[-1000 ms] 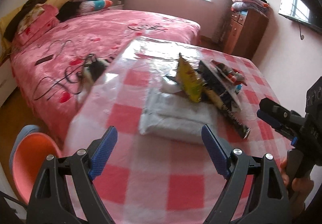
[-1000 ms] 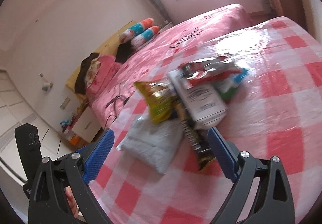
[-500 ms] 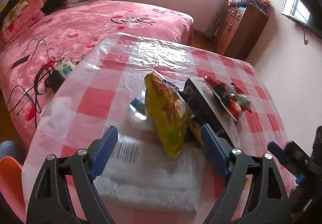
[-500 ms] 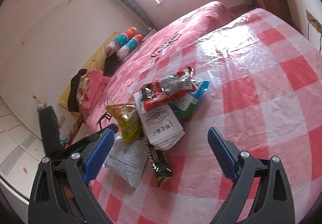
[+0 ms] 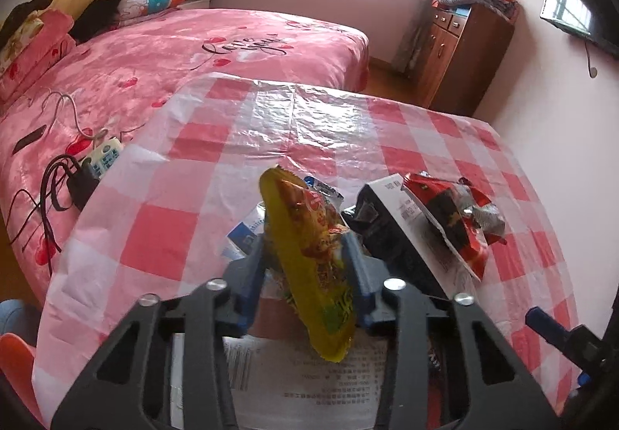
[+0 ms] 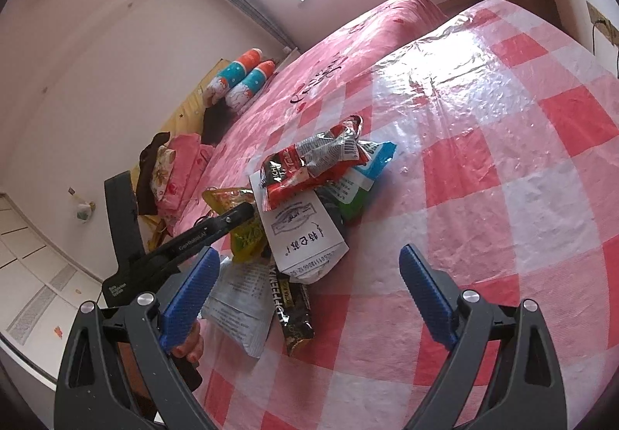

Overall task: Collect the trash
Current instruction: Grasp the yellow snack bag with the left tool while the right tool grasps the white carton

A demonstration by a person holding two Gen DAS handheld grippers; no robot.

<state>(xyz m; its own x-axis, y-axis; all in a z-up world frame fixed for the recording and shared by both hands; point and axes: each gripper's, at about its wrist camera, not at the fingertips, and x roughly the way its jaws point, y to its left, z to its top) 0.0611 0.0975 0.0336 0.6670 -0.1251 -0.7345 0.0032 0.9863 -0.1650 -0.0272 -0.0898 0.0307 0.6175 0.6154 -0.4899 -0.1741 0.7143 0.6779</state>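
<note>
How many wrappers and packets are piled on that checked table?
6 visible: a yellow bag in the left tongs, white pack under it, coffee stick, white box, red wrapper, blue-green packet. More may be hidden.

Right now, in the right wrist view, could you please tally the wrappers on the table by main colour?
Yellow wrapper: 1
Red wrapper: 1
Black sachet: 1
White packets: 2
Blue-and-green packet: 1
Total: 6
</note>
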